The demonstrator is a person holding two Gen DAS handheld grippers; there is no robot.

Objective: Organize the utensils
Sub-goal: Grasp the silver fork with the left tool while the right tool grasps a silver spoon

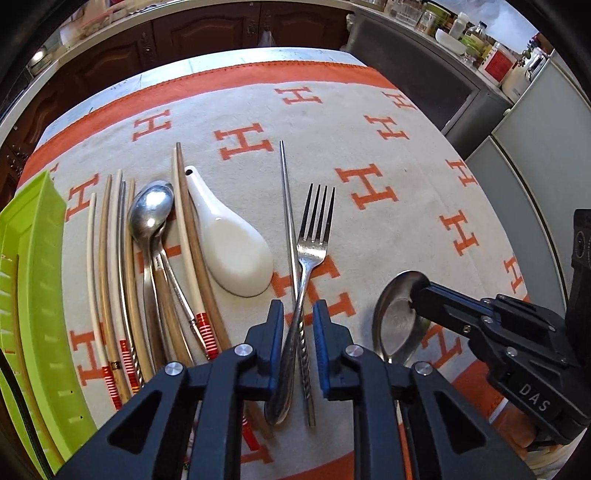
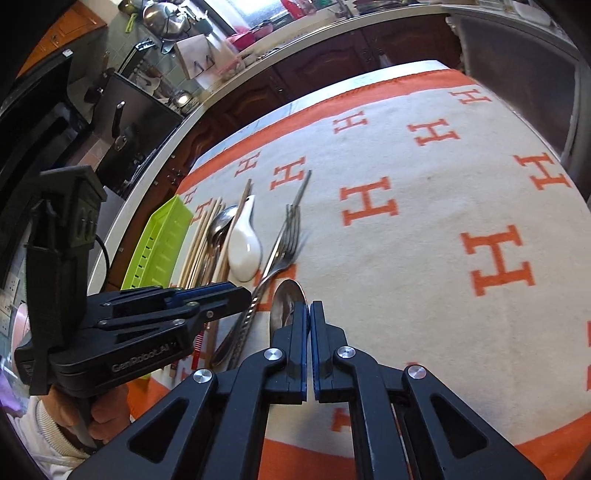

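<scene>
Cream table blanket point(image 1: 369, 122) with orange H pattern, dark wooden kitchen cabinets point(image 1: 192, 33) behind. Left gripper point(image 1: 298, 314) jaws straddle steel fork point(image 1: 308, 251) handle, not pressing. Right gripper point(image 2: 308, 314) clamped on steel spoon point(image 2: 286, 301) bowl.

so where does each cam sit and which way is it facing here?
Left wrist: on the left gripper, angled steeply down at a steel fork between its still-apart blue pads; right gripper enters from the right.
Right wrist: on the right gripper, angled down, shut on a steel spoon; left gripper and a hand at left.
Shared: fork, spoon, white ceramic spoon, green plastic tray, H-patterned cloth.
</scene>
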